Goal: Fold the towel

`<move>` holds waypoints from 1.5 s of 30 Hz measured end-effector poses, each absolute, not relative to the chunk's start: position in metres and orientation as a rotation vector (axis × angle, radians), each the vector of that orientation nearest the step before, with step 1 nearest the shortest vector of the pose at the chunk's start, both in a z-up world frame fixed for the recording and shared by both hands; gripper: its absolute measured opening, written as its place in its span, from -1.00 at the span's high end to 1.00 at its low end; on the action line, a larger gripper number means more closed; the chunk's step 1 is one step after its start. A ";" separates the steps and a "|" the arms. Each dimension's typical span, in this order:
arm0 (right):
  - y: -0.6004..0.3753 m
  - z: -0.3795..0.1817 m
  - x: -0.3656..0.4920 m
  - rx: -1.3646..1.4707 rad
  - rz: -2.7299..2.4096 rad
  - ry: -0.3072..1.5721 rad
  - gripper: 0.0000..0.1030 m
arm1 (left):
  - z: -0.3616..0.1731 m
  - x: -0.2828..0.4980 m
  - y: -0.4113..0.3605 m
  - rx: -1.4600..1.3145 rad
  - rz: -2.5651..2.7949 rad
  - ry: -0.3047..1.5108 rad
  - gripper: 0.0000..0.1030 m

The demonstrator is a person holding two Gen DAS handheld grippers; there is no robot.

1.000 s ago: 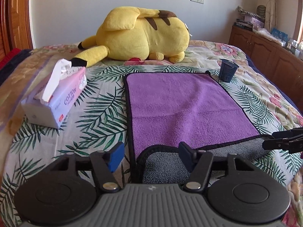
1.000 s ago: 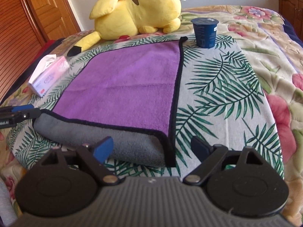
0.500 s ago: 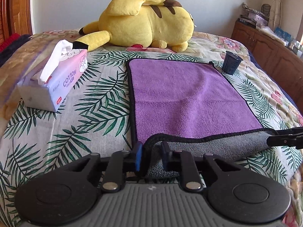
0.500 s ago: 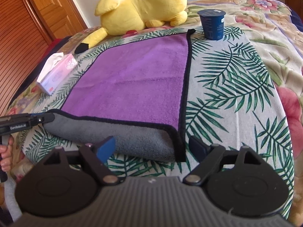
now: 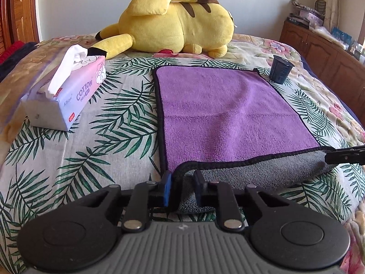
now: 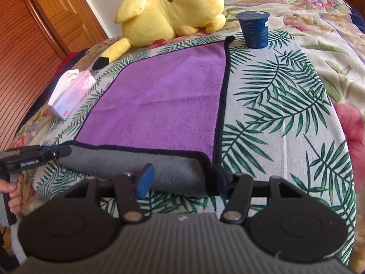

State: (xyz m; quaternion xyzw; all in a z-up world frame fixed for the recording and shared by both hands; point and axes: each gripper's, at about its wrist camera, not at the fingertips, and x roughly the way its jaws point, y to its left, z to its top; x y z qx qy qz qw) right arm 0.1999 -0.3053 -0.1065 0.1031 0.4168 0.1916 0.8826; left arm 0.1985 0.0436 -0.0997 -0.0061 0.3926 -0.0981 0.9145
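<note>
- One bed (image 5: pixel 68 164) fills both views, under a palm-leaf cover (image 6: pixel 285 114) with a floral quilt (image 6: pixel 319 34) beyond it.
- Yellow plush (image 5: pixel 178 22) lies on its side at the far end of the bed, its black-tipped tail pointing left.
- Purple towel (image 5: pixel 223 114) lies flat on the cover near the middle, black-edged; its near edge is rolled back, grey underside showing.
- Tissue pack (image 5: pixel 66 93) sits left of the towel, well apart, one tissue sticking up.
- Left gripper (image 5: pixel 182 189) is at the towel's near left corner, fingers clenched on the rolled black edge.
- Right gripper (image 6: pixel 182 182) is at the near right corner, fingers spread wide either side of the grey roll, not yet pinching; the right finger (image 6: pixel 220 180) lies against the towel's corner.
- Blue cup (image 6: pixel 254 29) stands upright just beside the towel's far right corner.
</note>
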 end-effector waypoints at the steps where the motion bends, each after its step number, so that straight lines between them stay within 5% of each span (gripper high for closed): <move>1: -0.307 -0.107 0.201 0.224 0.402 0.867 -0.02 | -0.100 0.199 0.044 -0.013 -0.202 0.809 1.00; 17: -0.317 -0.110 0.206 0.230 0.387 0.878 0.59 | -0.102 0.199 0.043 0.000 -0.202 0.809 1.00; 19: -0.315 -0.109 0.206 0.212 0.383 0.876 0.80 | -0.101 0.199 0.043 0.000 -0.202 0.809 1.00; 45: -0.311 -0.085 0.200 0.132 0.386 0.770 0.91 | -0.077 0.189 0.034 0.015 -0.239 0.722 1.00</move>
